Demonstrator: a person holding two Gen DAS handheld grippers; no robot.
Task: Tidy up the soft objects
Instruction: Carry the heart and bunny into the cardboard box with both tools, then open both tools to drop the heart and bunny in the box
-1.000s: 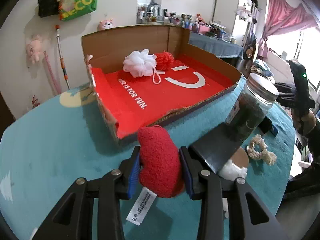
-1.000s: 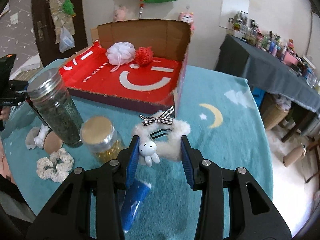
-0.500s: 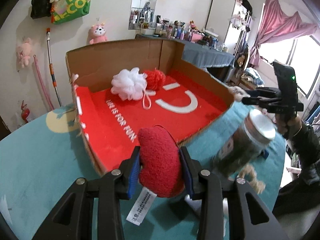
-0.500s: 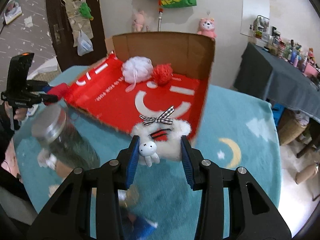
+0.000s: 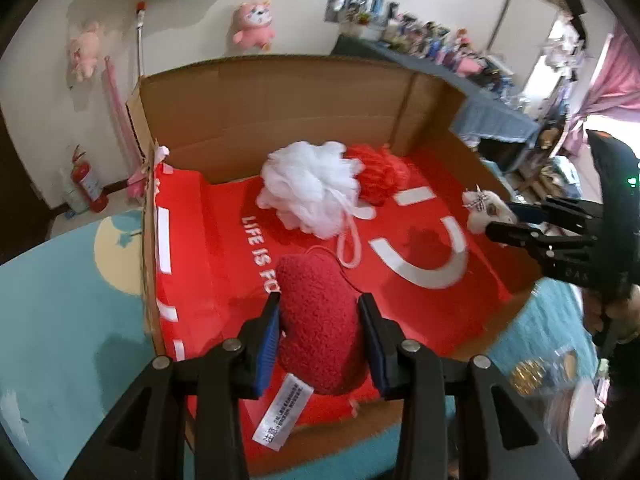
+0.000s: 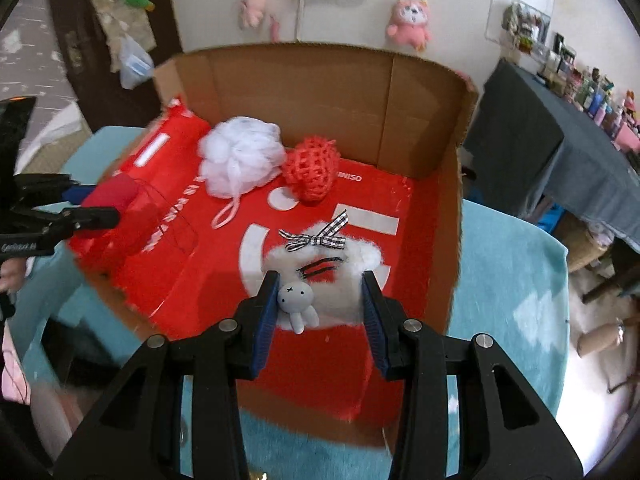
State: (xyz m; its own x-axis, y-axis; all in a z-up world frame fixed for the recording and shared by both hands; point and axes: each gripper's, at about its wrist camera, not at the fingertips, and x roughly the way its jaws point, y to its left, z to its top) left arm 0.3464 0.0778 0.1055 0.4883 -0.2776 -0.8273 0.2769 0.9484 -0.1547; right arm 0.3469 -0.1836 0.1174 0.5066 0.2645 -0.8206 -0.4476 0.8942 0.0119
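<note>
My left gripper (image 5: 320, 332) is shut on a red plush heart (image 5: 320, 320) with a white label, held above the near left part of the red-lined cardboard box (image 5: 280, 120). My right gripper (image 6: 320, 312) is shut on a white fluffy hair clip (image 6: 340, 280) with a checked bow and a small bunny charm, above the box (image 6: 420, 120) floor at the near right. Against the box's far wall lie a white bath pouf (image 5: 312, 188) (image 6: 240, 160) and a red net ball (image 5: 380, 172) (image 6: 312, 168). Each gripper shows in the other's view: the right (image 5: 500, 220), the left (image 6: 96, 204).
The box stands on a teal cloth-covered table (image 5: 60, 300). A gold-lidded jar (image 5: 532, 372) and a white dish sit blurred at the near right of the box. Plush toys (image 6: 408, 24) hang on the wall behind. A dark-clothed side table (image 6: 560, 140) stands to the right.
Both grippers have moved forward from over the table to above the box floor, still holding the heart and the clip. The jars have slid out of the middle of both views.
</note>
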